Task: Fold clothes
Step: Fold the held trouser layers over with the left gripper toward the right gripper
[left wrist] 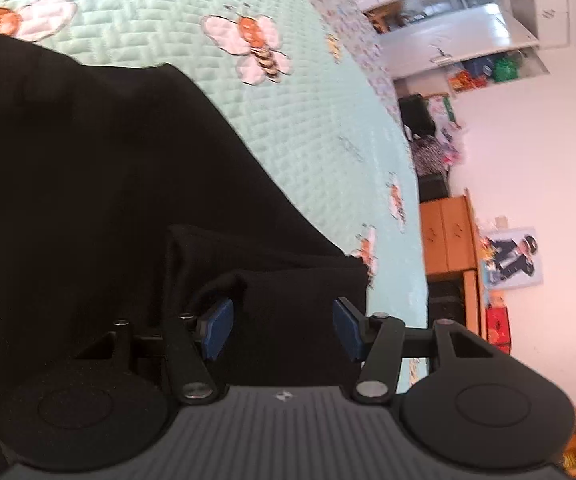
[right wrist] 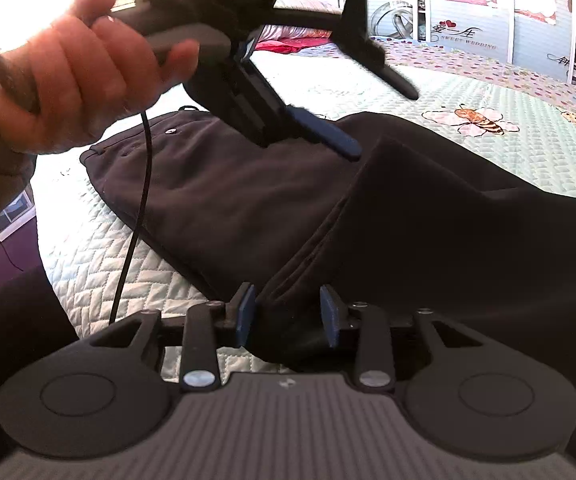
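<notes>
I've got both grippers over the bed [right wrist: 100,264] with its pale green quilt, and the black trousers [right wrist: 224,184] are spread across it, waistband end away to the left of my right jaws. My right gripper [right wrist: 288,314] has its jaws set wide apart, and a raised fold of the dark cloth sits in the gap between the blue pads [right wrist: 245,314], but the pads are not pressed together on it. Ahead and above those jaws, the right wrist view catches the left gripper [right wrist: 319,96], blurred, gripped by a person's hand [right wrist: 76,80] with a black cable [right wrist: 136,220] hanging down from it; one blue-tipped finger points toward the trousers. On the left wrist view, my left gripper [left wrist: 282,330] also stands wide open, with a folded edge of the black cloth [left wrist: 128,184] lying between and just beyond the jaws, loose. A stitched bee [left wrist: 254,46] shows on the quilt well ahead of the left jaws.
</notes>
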Demonstrator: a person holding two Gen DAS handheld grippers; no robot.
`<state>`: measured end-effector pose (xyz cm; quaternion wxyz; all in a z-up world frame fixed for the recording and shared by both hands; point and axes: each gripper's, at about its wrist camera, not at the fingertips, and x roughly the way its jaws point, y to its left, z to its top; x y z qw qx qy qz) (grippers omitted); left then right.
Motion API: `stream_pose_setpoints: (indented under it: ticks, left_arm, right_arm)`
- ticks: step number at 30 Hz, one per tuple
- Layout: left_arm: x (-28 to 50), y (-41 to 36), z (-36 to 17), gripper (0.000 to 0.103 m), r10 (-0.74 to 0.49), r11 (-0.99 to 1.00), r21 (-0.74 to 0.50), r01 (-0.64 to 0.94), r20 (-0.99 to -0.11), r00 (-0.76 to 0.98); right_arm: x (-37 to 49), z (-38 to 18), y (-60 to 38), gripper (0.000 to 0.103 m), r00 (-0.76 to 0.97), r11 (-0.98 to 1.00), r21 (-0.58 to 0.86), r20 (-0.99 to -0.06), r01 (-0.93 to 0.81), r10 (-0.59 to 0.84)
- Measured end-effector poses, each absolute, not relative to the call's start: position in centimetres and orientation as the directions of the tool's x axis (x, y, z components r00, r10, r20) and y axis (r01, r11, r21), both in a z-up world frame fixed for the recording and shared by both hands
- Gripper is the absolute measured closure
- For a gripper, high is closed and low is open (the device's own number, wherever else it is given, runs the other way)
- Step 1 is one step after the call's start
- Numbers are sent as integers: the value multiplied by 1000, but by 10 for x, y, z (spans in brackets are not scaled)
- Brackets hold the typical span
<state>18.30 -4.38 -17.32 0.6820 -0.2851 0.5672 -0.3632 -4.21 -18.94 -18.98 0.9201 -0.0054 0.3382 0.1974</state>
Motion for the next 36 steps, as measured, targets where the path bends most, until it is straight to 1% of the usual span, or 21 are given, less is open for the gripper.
stream_pose_setpoints:
  ticks: [1, 3, 6, 10, 12, 13, 14, 15, 16, 17, 19, 22, 24, 26, 28, 30, 32, 34, 36]
  left_arm:
    - [185, -48, -176, 44, -817, 576, -799, 172, -571, 83]
    - [189, -56, -185, 44, -803, 595, -789, 151, -593, 67]
    - [197, -66, -200, 44, -786, 617, -778, 119, -617, 42]
    - [203, -77, -209, 44, -812, 580, -803, 138, -583, 16]
    - [208, -73, -212, 46, -855, 519, -847, 118, -517, 51]
    - [209, -67, -212, 48, -856, 516, -851, 97, -509, 88]
    - [211, -62, -217, 54, -857, 513, -855, 79, -505, 103]
    - [212, -57, -223, 67, -857, 510, -858, 61, -501, 118]
    - [212, -52, -230, 76, -855, 511, -858, 40, -504, 123]
    - [211, -47, -238, 89, -852, 514, -858, 22, -507, 127]
    - [211, -45, -243, 90, -853, 514, -857, 37, -507, 124]
    - [214, -48, -242, 91, -836, 544, -837, 51, -536, 118]
    - [217, -46, -246, 95, -836, 544, -839, 34, -537, 111]
    - [217, -45, -249, 96, -834, 549, -835, 40, -542, 105]
    - [216, -43, -252, 95, -835, 547, -837, 31, -541, 103]
    - [215, -41, -251, 95, -830, 555, -832, 29, -550, 97]
    - [215, -44, -243, 95, -814, 579, -813, 56, -574, 91]
    - [215, -48, -238, 95, -797, 604, -792, 88, -598, 86]
    - [215, -48, -237, 95, -795, 606, -790, 92, -600, 82]
  right_arm:
    - [-43, -190, -188, 60, 694, 922, 116, -625, -370, 357]
    - [-44, -191, -185, 60, 695, 921, 100, -627, -376, 351]
    - [-43, -193, -187, 56, 694, 921, 124, -623, -368, 362]
    - [-41, -196, -190, 55, 693, 920, 158, -616, -358, 375]
    - [-41, -198, -192, 54, 692, 919, 174, -613, -353, 381]
    - [-40, -198, -193, 54, 692, 919, 182, -611, -350, 385]
    - [-40, -199, -194, 54, 692, 918, 191, -609, -347, 388]
    - [-40, -200, -194, 54, 692, 918, 199, -607, -344, 391]
    - [-39, -201, -195, 53, 691, 917, 207, -605, -342, 394]
    - [-39, -202, -196, 53, 691, 916, 215, -604, -339, 398]
    - [-38, -203, -198, 53, 691, 914, 232, -600, -333, 404]
    - [-40, -202, -199, 53, 701, 912, 244, -585, -329, 409]
    - [-39, -201, -200, 52, 705, 910, 258, -576, -324, 414]
    - [-37, -200, -203, 51, 707, 905, 291, -567, -309, 423]
    - [-38, -199, -209, 49, 709, 890, 349, -545, -293, 448]
    - [-38, -196, -218, 49, 710, 867, 417, -520, -273, 475]
    - [-39, -191, -227, 49, 705, 836, 486, -497, -257, 506]
    - [-44, -185, -234, 49, 692, 819, 512, -493, -258, 527]
    - [-53, -176, -249, 49, 694, 782, 572, -458, -247, 555]
